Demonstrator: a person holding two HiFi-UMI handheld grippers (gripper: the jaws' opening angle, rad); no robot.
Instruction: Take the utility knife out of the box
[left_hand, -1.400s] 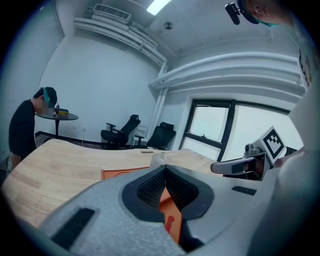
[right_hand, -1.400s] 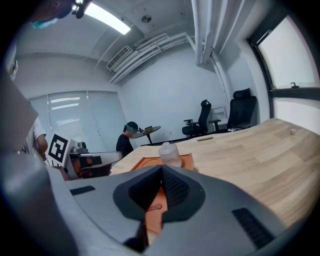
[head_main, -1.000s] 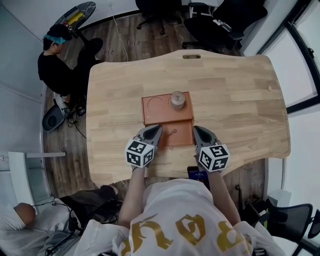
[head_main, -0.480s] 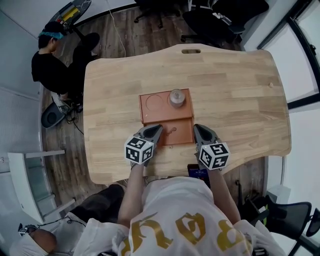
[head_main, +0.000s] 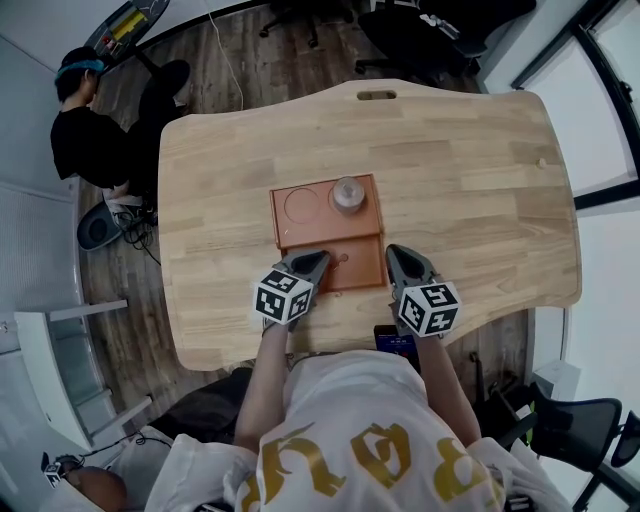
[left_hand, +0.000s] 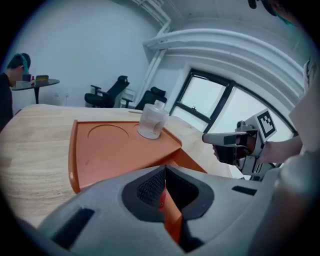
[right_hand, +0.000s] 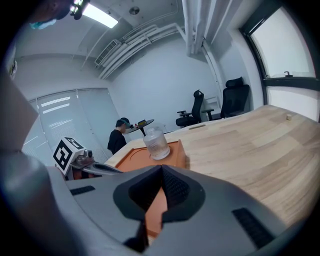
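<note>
The left gripper's (left_hand: 165, 169) jaws were pressed together at the tips. A red sliver showed in the slot behind them, possibly part of the orange box (head_main: 300, 232). The right gripper (right_hand: 161, 168) was likewise pinched closed on nothing. Each tip sat at one near corner of the box's lower section. A clear jar (head_main: 347, 195) stood upright on the box top. The box lay on the wooden table (head_main: 460, 180). No view showed the utility knife.

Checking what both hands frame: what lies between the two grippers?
The near section of the orange box, with a small knob on it, spans the stretch between the left gripper and the right gripper, clearest in the head view.
</note>
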